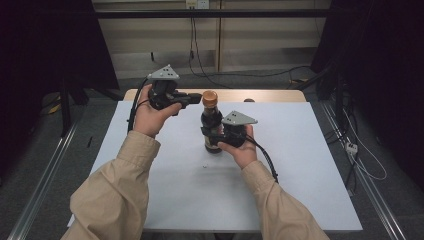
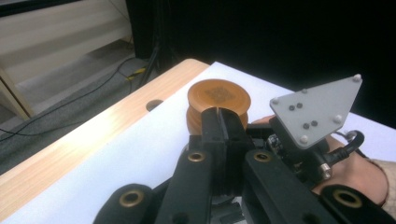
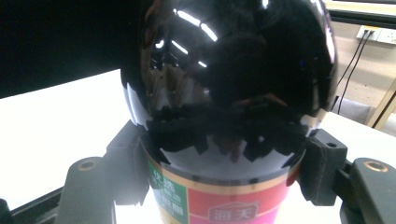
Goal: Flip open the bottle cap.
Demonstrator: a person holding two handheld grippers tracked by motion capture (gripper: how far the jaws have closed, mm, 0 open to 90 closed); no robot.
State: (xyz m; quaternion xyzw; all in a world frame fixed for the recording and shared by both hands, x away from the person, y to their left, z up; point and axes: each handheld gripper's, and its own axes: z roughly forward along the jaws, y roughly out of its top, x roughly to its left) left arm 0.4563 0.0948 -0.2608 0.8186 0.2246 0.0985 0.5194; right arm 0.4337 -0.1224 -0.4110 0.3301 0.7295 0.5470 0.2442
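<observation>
dark glass bottle [image 1: 212, 131] with red label stands upright near middle of white bench [image 1: 300, 165]. right tool [image 1: 218, 135] clamped around bottle's body, jaws pressed on both sides just above label. left tool [image 1: 196, 98] at bottle's orange round cap [image 2: 218, 100], jaws closed together, tips against cap's near edge. wooden bench edge [image 1: 270, 95] behind bottle.

A white table [image 1: 300, 150] with a wooden edge [image 2: 84, 140], perhaps holed.

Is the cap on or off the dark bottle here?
On. The orange cap sits atop the upright bottle; left gripper meets its side.
</observation>
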